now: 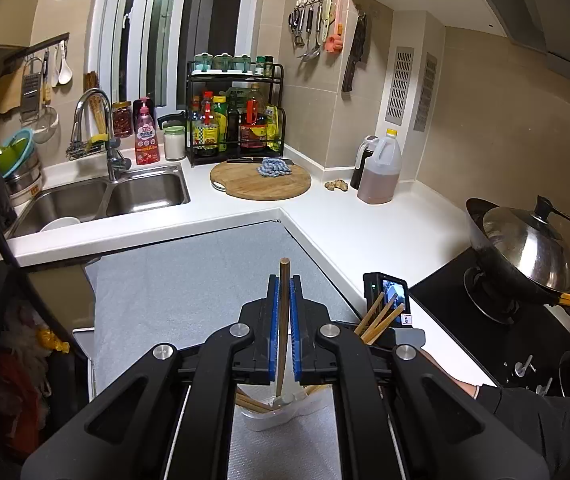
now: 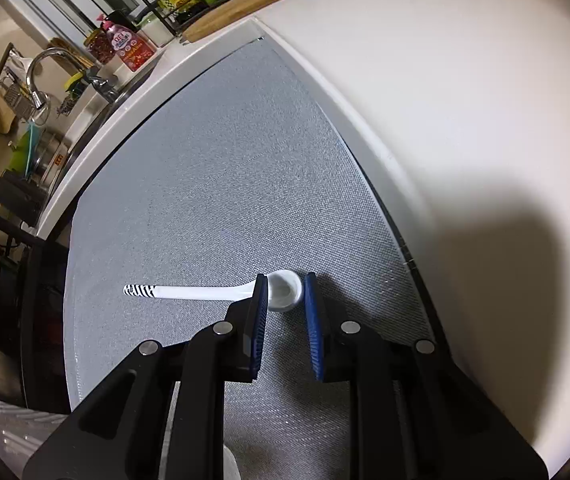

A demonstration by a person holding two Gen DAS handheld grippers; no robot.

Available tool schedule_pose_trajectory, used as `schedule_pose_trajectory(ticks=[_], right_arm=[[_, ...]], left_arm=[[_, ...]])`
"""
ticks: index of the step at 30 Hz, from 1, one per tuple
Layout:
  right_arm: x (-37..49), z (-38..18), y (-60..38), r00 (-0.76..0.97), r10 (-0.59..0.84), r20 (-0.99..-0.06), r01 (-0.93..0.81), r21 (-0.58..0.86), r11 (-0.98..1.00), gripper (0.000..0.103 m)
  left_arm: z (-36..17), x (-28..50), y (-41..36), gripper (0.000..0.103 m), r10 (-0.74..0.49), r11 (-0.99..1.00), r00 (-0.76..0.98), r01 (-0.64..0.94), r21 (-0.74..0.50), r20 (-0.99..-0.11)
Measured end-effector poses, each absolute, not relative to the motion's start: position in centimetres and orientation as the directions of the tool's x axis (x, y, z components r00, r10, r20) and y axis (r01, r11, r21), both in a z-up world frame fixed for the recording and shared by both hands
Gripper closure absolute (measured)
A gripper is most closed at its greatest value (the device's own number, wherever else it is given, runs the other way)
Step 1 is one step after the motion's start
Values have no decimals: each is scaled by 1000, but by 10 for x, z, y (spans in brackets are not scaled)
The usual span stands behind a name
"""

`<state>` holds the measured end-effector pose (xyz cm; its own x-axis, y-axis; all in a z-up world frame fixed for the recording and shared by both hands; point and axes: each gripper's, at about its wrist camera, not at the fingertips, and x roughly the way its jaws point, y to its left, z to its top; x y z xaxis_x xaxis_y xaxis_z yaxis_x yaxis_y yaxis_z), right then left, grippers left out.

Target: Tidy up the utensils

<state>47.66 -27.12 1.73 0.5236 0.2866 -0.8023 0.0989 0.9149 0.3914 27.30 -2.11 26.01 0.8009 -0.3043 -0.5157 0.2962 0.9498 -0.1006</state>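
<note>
Above the white holder [image 1: 281, 410] on the grey mat [image 1: 189, 280], the left gripper [image 1: 283, 280] is pinching one chopstick [image 1: 283, 320] upright, likely for dropping in, while the right gripper [image 2: 283, 286] is straddling the white spoon [image 2: 245, 291] bowl, spread wide.

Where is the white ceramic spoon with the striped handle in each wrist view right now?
Left wrist view: the spoon is not in it; the left gripper is shut on a chopstick.
Right wrist view: white ceramic spoon lies on the grey mat, bowl between the open fingers of the right gripper.
Shared landmark: round wooden cutting board.
</note>
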Motion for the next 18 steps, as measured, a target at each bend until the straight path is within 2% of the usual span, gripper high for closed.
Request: schedule_pose_trajectory(ticks=[10, 18], right_arm=[[478, 35, -275, 586, 241, -774, 88, 357, 930, 96], [471, 120, -275, 696, 171, -697, -7, 232, 973, 97]], left_arm=[[260, 269, -17, 98, -296, 953, 807, 287, -98, -510], [263, 265, -13, 98, -279, 959, 816, 266, -98, -507]])
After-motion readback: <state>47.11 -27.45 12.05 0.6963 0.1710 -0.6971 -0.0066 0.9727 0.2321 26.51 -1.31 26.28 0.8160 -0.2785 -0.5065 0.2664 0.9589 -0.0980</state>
